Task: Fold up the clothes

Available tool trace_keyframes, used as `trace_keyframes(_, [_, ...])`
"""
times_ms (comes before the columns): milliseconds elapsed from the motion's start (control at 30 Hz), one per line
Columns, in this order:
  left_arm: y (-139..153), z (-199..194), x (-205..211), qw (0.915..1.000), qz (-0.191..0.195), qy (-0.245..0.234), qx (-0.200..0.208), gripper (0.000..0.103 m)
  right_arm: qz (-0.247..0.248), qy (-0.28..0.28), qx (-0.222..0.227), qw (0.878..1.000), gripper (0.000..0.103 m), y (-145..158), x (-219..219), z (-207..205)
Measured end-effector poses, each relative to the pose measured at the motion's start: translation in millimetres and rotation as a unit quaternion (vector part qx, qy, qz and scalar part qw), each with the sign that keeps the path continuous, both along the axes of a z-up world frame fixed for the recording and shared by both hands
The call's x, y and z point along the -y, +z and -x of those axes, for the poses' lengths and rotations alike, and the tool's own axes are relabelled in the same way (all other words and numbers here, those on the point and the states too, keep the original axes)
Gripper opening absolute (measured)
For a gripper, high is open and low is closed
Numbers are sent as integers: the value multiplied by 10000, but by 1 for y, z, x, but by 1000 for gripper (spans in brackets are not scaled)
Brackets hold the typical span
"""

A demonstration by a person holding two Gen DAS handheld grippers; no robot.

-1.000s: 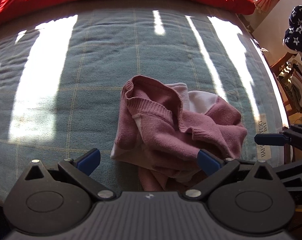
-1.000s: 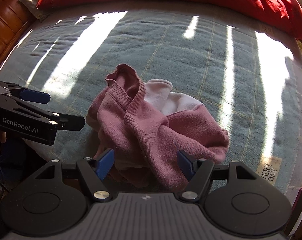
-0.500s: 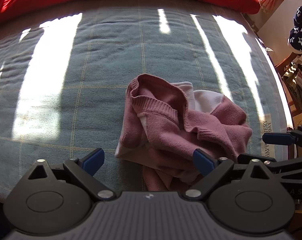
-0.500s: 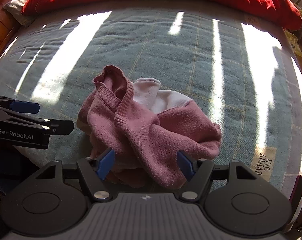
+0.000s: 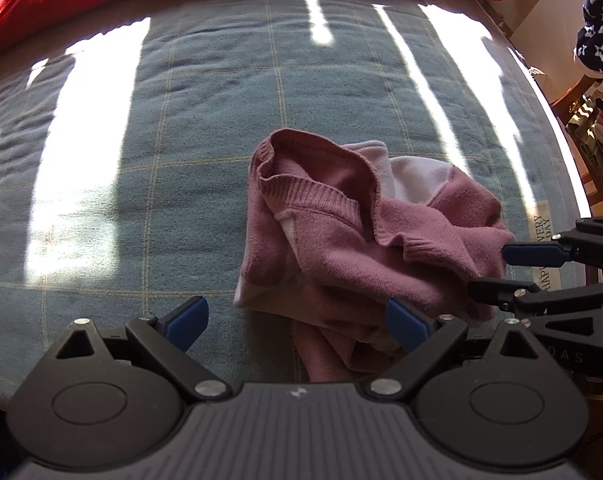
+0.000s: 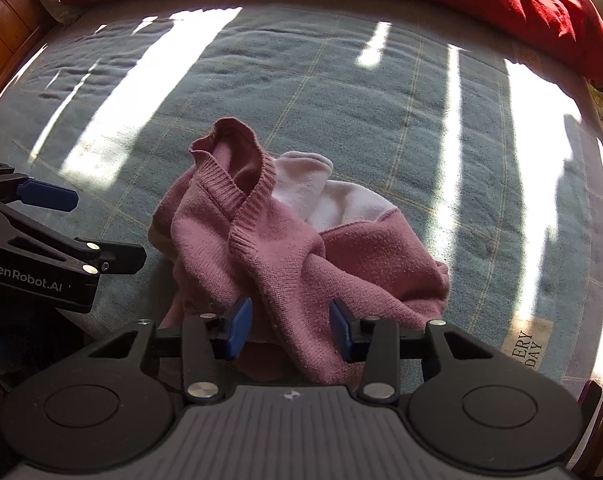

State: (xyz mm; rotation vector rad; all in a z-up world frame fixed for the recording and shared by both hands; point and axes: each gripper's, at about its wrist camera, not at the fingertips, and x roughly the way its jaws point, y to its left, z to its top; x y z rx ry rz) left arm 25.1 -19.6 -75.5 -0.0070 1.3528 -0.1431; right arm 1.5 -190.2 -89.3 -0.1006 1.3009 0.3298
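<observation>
Crumpled pink sweater [image 6: 301, 256] lies bunched mid-bed [image 6: 381, 100], right gripper [image 6: 289, 326] fingers just been closing around a near fold but not yet pinching, left gripper [image 5: 297, 320] fingers wide at its near edge, likely to spread it.

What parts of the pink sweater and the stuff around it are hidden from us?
- Sweater near edge: right wrist view, hidden behind the right hand-held gripper, whose jaws have just been closing around a fold.
- Sweater's sleeves: both views, lost in the crumpled heap.
- Blanket label: left wrist view, partly covered by the right hand-held gripper.
- Starry cloth: left wrist view, cut off at the edge.
</observation>
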Motion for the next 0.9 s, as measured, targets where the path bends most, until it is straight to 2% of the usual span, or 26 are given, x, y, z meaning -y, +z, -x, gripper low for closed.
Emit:
trace_keyframes(100, [-2, -1, -1, 10000, -39, -17, -27, 95, 137, 297, -28, 9995, 44, -12, -9, -4])
trace_keyframes(233, [-6, -3, -5, 10000, -29, 31, -86, 95, 393, 625, -141, 9972, 26, -31, -19, -10])
trace_keyframes(333, [-9, -5, -9, 9999, -53, 75, -112, 95, 426, 671, -237, 9966, 16, -39, -20, -15])
trace_keyframes(533, [-15, -15, -12, 9997, -25, 134, -203, 95, 354, 646, -321, 9968, 15, -45, -16, -22])
trace_keyframes(633, [-16, -20, -11, 9998, -24, 111, -183, 95, 285, 661, -326, 9969, 11, -44, -12, -27])
trace_keyframes(900, [-26, -41, -11, 9997, -150, -121, -181, 95, 428, 219, -183, 9987, 11, -29, 30, -63])
